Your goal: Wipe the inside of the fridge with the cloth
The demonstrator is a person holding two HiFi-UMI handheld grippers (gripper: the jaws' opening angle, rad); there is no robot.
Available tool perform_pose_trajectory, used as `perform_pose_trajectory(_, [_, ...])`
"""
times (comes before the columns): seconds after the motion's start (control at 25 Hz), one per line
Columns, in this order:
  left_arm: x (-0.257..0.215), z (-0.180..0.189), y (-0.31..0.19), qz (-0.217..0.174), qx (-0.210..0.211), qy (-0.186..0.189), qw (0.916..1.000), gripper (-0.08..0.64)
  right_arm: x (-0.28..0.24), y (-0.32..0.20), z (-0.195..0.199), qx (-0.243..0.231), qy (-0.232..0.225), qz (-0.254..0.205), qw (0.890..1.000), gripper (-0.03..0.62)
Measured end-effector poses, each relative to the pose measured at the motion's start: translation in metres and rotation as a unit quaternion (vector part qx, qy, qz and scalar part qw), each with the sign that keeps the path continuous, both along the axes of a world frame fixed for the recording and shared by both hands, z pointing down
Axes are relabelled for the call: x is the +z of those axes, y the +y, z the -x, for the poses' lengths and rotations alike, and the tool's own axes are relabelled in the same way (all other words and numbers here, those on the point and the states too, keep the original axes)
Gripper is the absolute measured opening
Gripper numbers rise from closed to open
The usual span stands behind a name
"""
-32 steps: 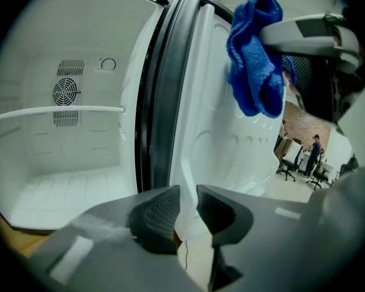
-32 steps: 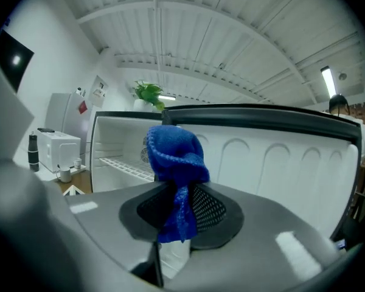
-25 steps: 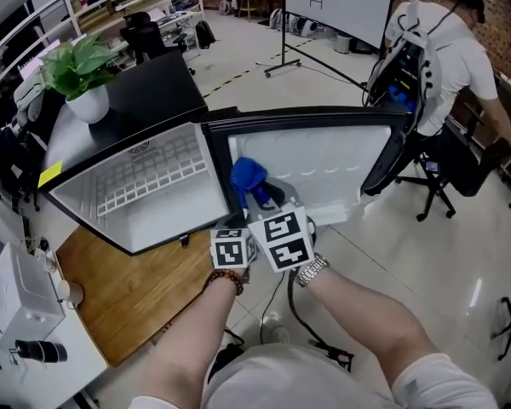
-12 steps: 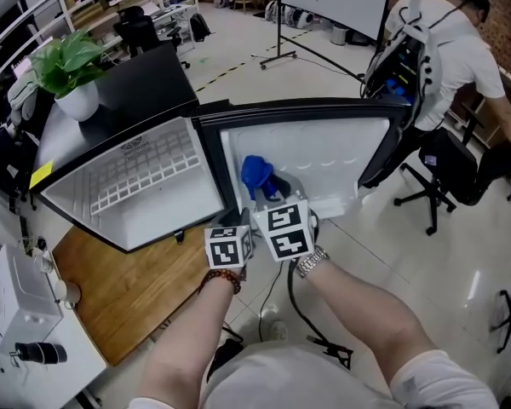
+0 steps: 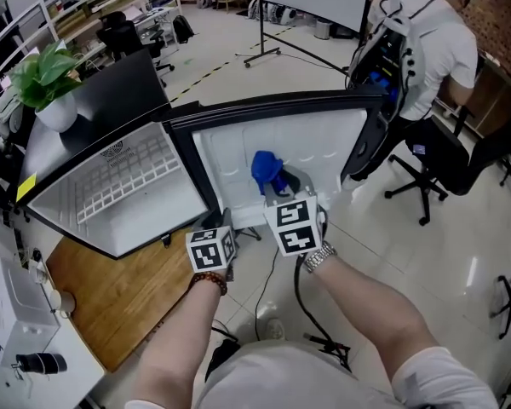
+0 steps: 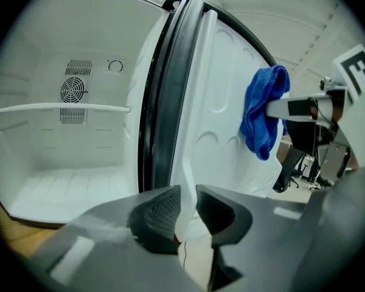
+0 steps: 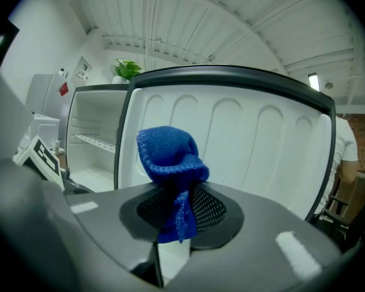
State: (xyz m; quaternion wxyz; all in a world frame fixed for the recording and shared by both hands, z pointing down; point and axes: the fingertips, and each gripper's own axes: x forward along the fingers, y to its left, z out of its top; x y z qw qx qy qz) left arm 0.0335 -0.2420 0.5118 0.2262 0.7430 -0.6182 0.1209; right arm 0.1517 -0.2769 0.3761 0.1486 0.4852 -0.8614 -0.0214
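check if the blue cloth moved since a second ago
Yes: the blue cloth slid right across the fridge door, away from the open compartment.

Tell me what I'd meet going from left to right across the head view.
A potted plant → the fridge with its wire shelf → the blue cloth → a person in a white shirt.

My right tool (image 7: 175, 208) pinches the bunched blue cloth (image 7: 167, 157) before the open fridge's (image 5: 128, 186) white inner door (image 5: 302, 143).
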Motion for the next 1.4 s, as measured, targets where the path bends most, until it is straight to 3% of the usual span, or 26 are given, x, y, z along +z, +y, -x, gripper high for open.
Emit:
perform_pose_trajectory(0.6, [0.0,0.001,0.001,0.001,-0.013,0.001,0.9999,0.081,0.008,-0.027,-0.124,0.101,0.009,0.005,0.995,0.076])
perform_pose_trajectory(1.0, [-0.001,-0.002,0.003,0.002,-0.014,-0.005,0.9999,0.081,0.007,-0.035,-0.178,0.149,0.004,0.008,0.989,0.077])
perform_pose_trajectory(1.16, [-0.001,-0.003,0.003,0.002,-0.014,-0.005,0.9999,0.081,0.004,-0.025,-0.17,0.138,-0.01,0.008,0.99,0.077])
perform_pose_trajectory(1.4, [-0.003,-0.007,0.011,-0.001,0.007,-0.002,1.0,0.099,0.013,0.01,-0.091,0.051,-0.012,0.01,0.999,0.076])
